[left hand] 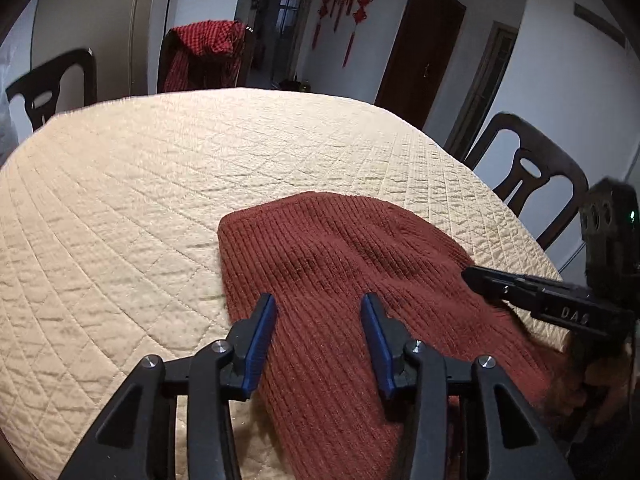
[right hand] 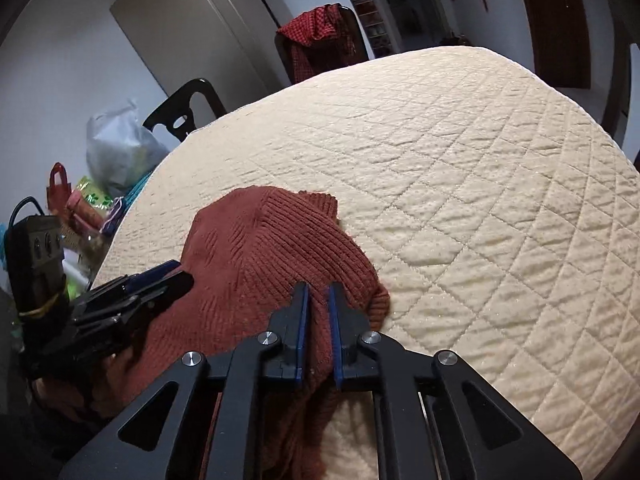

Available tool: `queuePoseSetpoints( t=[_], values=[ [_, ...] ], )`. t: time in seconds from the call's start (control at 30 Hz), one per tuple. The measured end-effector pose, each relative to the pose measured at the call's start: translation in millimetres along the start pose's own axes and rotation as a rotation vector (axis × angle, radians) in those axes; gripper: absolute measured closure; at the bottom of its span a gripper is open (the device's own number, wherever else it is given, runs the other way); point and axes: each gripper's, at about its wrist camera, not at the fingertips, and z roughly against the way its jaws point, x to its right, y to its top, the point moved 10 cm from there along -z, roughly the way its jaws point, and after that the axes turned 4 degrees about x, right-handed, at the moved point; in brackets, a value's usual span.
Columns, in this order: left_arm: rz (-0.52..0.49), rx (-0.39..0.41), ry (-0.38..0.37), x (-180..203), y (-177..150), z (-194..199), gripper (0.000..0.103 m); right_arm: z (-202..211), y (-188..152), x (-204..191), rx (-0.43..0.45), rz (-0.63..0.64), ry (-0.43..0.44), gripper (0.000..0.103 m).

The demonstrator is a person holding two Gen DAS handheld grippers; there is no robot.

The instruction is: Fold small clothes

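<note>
The rust-red ribbed knit (left hand: 340, 264) lies on the near side of the table (left hand: 140, 200), over its quilted cream cover, with its near end spilling off the edge toward me. It looks soft and light, a stretchy thing that will sag and bunch wherever I lift it, and it should not slip much on the quilting. I judge the best hold is on an edge or corner, pinching through both layers so the fold comes over evenly.

My right claw (right hand: 318, 300) is closed on a raised ridge of the knit at its right edge; the blue pads (right hand: 304, 320) press the cloth between them, only that fold keeping them apart.

My left claw (left hand: 319, 312) stands about half open above the knit near its left edge. Cloth lies below and between the pads (left hand: 262, 332), but they do not press on it, so it grips nothing. I can't tell whether the tips touch the fabric.
</note>
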Motion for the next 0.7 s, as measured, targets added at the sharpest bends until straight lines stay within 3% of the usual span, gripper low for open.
queuePoseSetpoints(
  t=[0.33, 0.7],
  values=[
    [-0.01, 0.03, 0.015, 1.0, -0.5, 25.3, 0.056, 30.9, -8.1, -21.9, 0.027, 0.075, -0.013, 0.092],
    [-0.085, 0.081, 0.052, 13.6, -21.2, 68.4, 0.057, 60.9, -39.1, -53.1, 0.064, 0.262, -0.03, 0.092]
  ],
)
